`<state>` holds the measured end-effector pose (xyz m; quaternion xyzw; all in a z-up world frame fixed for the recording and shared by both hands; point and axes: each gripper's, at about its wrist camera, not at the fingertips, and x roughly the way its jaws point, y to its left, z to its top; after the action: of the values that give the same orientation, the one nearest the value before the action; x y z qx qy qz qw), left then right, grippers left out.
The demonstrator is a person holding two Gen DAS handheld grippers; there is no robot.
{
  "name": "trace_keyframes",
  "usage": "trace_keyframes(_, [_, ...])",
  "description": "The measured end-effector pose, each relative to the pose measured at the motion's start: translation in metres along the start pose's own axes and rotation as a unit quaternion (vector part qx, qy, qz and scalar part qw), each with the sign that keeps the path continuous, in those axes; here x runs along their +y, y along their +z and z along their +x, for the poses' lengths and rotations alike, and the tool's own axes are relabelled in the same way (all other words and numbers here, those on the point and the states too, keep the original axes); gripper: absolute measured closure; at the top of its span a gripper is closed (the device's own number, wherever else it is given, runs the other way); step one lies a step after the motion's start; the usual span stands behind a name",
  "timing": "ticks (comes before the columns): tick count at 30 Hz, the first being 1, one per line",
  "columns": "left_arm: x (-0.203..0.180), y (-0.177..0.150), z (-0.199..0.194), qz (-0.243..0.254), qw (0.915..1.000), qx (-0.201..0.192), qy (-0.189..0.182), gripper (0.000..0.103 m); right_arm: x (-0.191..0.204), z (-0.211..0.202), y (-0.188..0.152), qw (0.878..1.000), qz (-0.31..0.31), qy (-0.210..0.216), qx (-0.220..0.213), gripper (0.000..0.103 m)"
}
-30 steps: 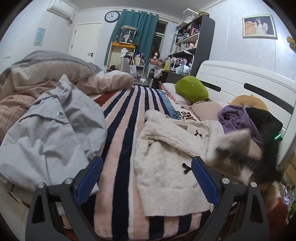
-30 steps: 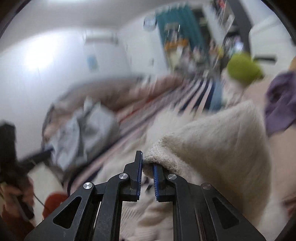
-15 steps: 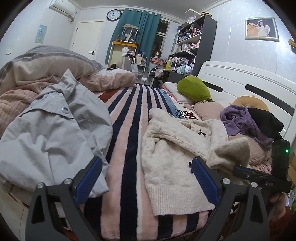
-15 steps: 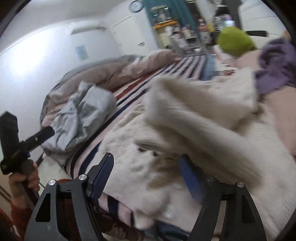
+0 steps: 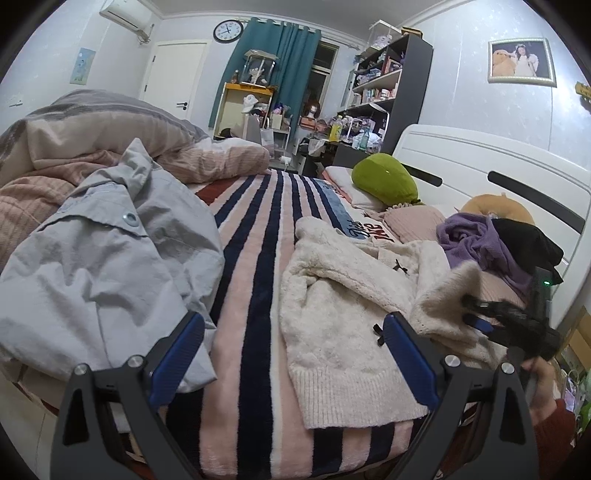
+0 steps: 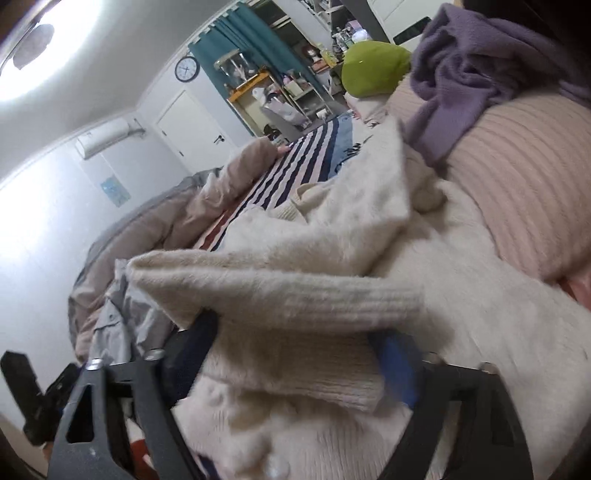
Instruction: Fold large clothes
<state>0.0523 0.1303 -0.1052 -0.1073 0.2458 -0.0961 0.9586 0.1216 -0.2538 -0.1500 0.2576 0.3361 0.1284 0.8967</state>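
Nearest the left wrist camera, the left tool [image 5: 293, 354] has its blue-padded fingers [image 5: 177, 360] spread wide, nothing between them, held above the near edge of the bed. Under it runs the striped blanket [image 5: 255, 280], pink with navy bands, reaching away toward the far end of the bed.

Right of that blanket strip lies the cream sweater [image 5: 340, 314], body spread flat with its ribbed hem toward the camera and small dark bows on the front. Its right sleeve is folded in over the body. The right tool [image 5: 480, 317] sits at that sleeve, seen from the left wrist view at the sweater's right edge, with the person's hand [image 5: 537, 376] on its grip.

Right wrist view: right tool's fingers are wide apart; the sleeve cuff [image 6: 332, 295] lies draped across the gap and over both finger tips. Fabric rests on the tool; the fingers are not closed on it. Frame is slightly motion-blurred.

Left of the blanket strip: a crumpled grey jacket [image 5: 99, 266] with metal snaps, and behind it a bunched pink and grey duvet [image 5: 96, 136].

Farther right, beyond the sweater: purple garment [image 5: 472, 240] and black garment [image 5: 524, 243] heaped on a pink ribbed pillow [image 5: 413, 221], a green plush cushion [image 5: 384, 181], then the white headboard [image 5: 480, 162].

Far wall: teal curtain [image 5: 280, 70], wall clock [image 5: 228, 30], dark shelving unit [image 5: 391, 85].
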Motion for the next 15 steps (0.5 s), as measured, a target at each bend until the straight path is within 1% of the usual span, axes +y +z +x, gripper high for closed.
trace_keyframes(1, [0.001, 0.000, -0.001, -0.002, 1.0000, -0.001, 0.000, 0.007, 0.003, 0.010, 0.002, 1.000, -0.006, -0.012, 0.011, 0.075])
trace_keyframes(2, [0.003, 0.000, -0.002, -0.003, 1.0000, -0.002, 0.000, 0.007, 0.005, 0.019, 0.003, 1.000, -0.007, -0.009, 0.017, 0.094])
trace_keyframes(4, [0.005, -0.001, -0.003, -0.005, 1.0000, -0.003, 0.003, 0.007, 0.018, 0.022, 0.008, 1.000, -0.018, 0.002, 0.000, 0.097])
trace_keyframes(5, [0.007, -0.001, -0.004, -0.005, 1.0000, -0.003, 0.005, 0.007, 0.029, 0.022, 0.010, 0.999, -0.032, 0.022, -0.006, 0.100])
trace_keyframes(7, [0.011, -0.001, -0.004, -0.008, 0.9999, -0.004, 0.007, 0.007, 0.053, 0.023, 0.011, 0.997, -0.058, 0.059, -0.004, 0.100])
trace_keyframes(8, [0.014, -0.001, -0.004, -0.011, 0.9999, -0.004, 0.007, 0.007, 0.067, 0.027, 0.010, 0.995, -0.077, 0.068, 0.006, 0.100])
trace_keyframes(11, [0.018, -0.001, -0.003, -0.017, 0.9998, -0.005, 0.007, 0.007, 0.105, 0.042, 0.003, 0.986, -0.144, 0.069, 0.044, 0.099])
trace_keyframes(12, [0.019, -0.001, -0.004, -0.016, 0.9998, -0.005, 0.007, 0.007, 0.109, 0.041, 0.001, 0.985, -0.155, 0.064, 0.046, 0.099])
trace_keyframes(13, [0.021, 0.000, -0.004, -0.015, 0.9998, -0.007, 0.006, 0.007, 0.109, 0.035, 0.001, 0.985, -0.158, 0.054, 0.037, 0.099])
trace_keyframes(14, [0.021, 0.000, -0.005, -0.015, 0.9998, -0.008, 0.005, 0.007, 0.104, 0.027, 0.000, 0.987, -0.150, 0.047, 0.026, 0.087])
trace_keyframes(15, [0.022, 0.000, -0.005, -0.015, 0.9998, -0.008, 0.003, 0.007, 0.096, 0.020, 0.001, 0.989, -0.140, 0.038, 0.011, 0.065])
